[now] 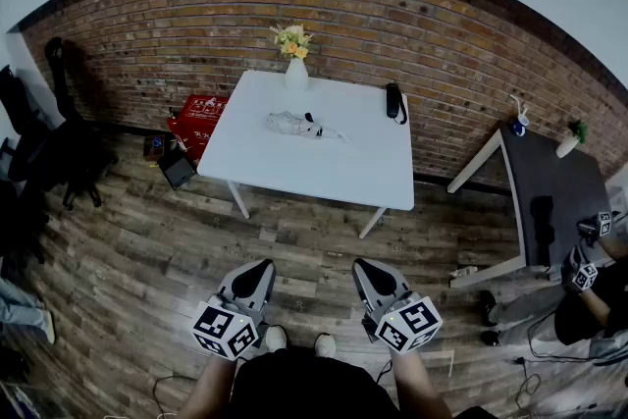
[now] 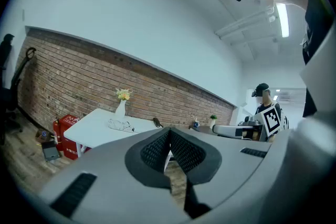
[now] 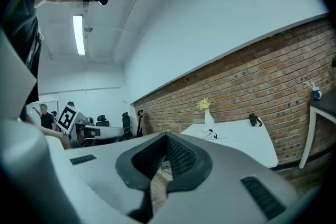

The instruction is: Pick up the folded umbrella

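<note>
- Distance is the first hazard: the folded umbrella lies near the middle of the white tabletop, well apart from both tools, with a stretch of wooden floor between. A grab made too early would close on air.
- Shut jaws are the second: the left tool and the right tool each have their jaws pressed together with nothing between them. Arriving like that would likely shove the umbrella across the tabletop instead of gripping it.
- Overshoot past the umbrella could knock the vase of flowers, which stands at the far edge just behind it and looks tall and easy to tip.
- Loose fabric may be all that a shallow pinch catches, so the umbrella could sag, slip or start to unfurl as it rises.
- A sweep to the right risks nudging the black object by the far right corner.
</note>
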Tool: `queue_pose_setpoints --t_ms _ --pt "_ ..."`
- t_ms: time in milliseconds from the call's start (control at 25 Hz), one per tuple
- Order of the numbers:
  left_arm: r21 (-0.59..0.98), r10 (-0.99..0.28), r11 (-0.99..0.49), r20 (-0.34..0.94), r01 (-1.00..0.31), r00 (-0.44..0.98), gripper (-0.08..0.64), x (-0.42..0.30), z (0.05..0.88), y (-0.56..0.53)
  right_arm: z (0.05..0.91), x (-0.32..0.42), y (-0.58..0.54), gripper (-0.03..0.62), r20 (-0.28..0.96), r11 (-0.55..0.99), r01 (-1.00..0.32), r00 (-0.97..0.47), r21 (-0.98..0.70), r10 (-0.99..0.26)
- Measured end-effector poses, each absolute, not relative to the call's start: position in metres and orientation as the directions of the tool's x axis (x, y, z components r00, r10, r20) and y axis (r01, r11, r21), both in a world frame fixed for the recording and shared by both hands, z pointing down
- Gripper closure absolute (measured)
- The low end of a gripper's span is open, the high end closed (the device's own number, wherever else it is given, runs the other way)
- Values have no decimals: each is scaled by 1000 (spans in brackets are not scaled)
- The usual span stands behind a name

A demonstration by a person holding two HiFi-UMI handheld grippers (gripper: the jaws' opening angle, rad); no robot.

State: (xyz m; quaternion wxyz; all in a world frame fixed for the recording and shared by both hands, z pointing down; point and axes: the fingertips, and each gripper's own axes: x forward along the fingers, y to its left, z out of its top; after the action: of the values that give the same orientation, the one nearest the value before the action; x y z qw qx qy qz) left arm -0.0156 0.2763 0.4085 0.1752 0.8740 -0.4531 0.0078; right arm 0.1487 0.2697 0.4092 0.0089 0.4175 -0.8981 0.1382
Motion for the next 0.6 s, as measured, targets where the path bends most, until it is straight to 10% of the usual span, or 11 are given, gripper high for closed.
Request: queue_pose_setpoints --t_ms 600 --pt "310 -779 -551 143 -775 611 548 -55 408 270 402 117 268 571 112 590 -774 -623 -229 -774"
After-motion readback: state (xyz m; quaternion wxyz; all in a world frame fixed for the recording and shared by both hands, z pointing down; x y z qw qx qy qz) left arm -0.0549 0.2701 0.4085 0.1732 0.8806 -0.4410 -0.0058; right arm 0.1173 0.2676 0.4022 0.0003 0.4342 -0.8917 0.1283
